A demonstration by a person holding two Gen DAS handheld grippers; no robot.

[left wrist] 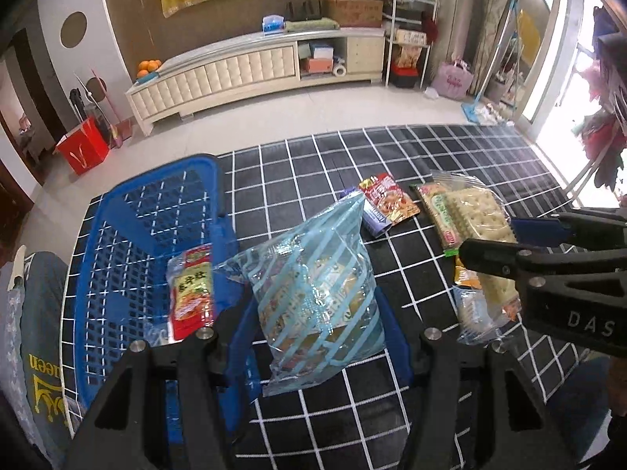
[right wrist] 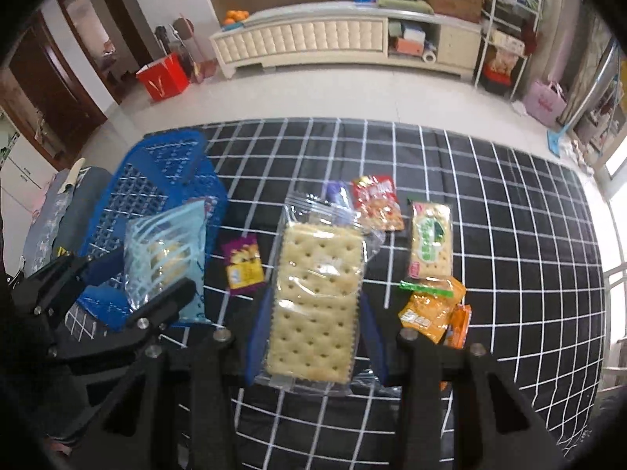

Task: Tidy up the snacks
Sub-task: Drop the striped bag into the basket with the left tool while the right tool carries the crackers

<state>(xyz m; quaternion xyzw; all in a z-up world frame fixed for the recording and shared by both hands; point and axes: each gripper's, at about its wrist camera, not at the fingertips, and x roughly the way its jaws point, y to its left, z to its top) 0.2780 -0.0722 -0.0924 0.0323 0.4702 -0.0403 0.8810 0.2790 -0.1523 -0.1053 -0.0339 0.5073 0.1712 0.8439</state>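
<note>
My left gripper (left wrist: 317, 325) is shut on a clear bag with pale blue stripes (left wrist: 313, 293) and holds it beside the right rim of the blue plastic basket (left wrist: 129, 219). The bag also shows in the right wrist view (right wrist: 164, 258). A red and yellow snack packet (left wrist: 192, 290) lies inside the basket. My right gripper (right wrist: 313, 313) is shut on a clear pack of square crackers (right wrist: 317, 297) and holds it above the black grid cloth (right wrist: 490, 215). That pack also shows in the left wrist view (left wrist: 482, 219).
On the cloth lie a red packet (right wrist: 376, 201), a green cracker pack (right wrist: 431, 241), orange packets (right wrist: 431, 309), a purple packet (right wrist: 243, 264) and a small blue-purple one (right wrist: 337, 192). A cream TV cabinet (left wrist: 254, 70) and a red bag (left wrist: 84, 149) stand on the floor beyond.
</note>
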